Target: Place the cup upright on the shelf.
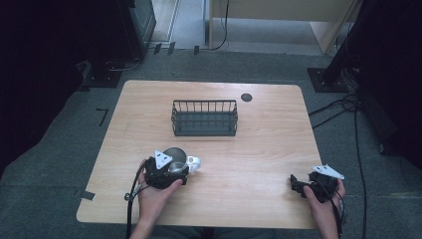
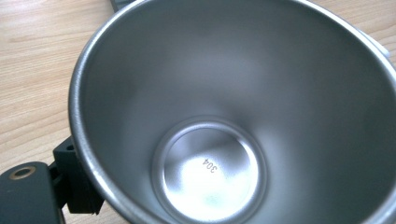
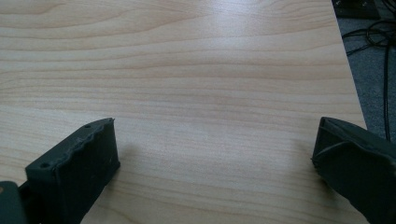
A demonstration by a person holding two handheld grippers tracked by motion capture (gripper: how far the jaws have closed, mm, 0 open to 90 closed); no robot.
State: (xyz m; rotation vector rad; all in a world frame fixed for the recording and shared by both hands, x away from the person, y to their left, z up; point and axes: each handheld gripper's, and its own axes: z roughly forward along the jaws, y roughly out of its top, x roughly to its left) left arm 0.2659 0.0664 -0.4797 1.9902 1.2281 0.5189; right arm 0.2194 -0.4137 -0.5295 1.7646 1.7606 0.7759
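The left gripper [image 1: 171,172] sits at the near left part of the table [image 1: 259,149], held in the person's left hand [image 1: 154,191], and it is right up against a steel cup [image 1: 175,160]. In the high view the cup stands just ahead of the gripper's body, upright, its open mouth facing up, with its white handle [image 1: 193,162] sticking out to the gripper's right. From the left gripper view the cup's mouth [image 2: 233,107] is directly in front of and below the camera, so close that you look straight down to the round bottom stamped "304". One black jaw shows at the lower left of that view, pressed against the outside of the cup's rim; the other jaw is hidden by the cup. It looks as if the cup wall lies between the jaws, but I cannot tell whether they are actually clamped on it.

The right gripper [image 1: 301,186] rests low over the near right part of the table in the right hand [image 1: 323,196], well apart from the cup. In the right gripper view [image 3: 215,158] its jaws stand wide apart with only bare wood between them; it has hold of nothing.

A dark wire basket [image 1: 204,118] stands farther up the table, beyond the left gripper and apart from the cup.
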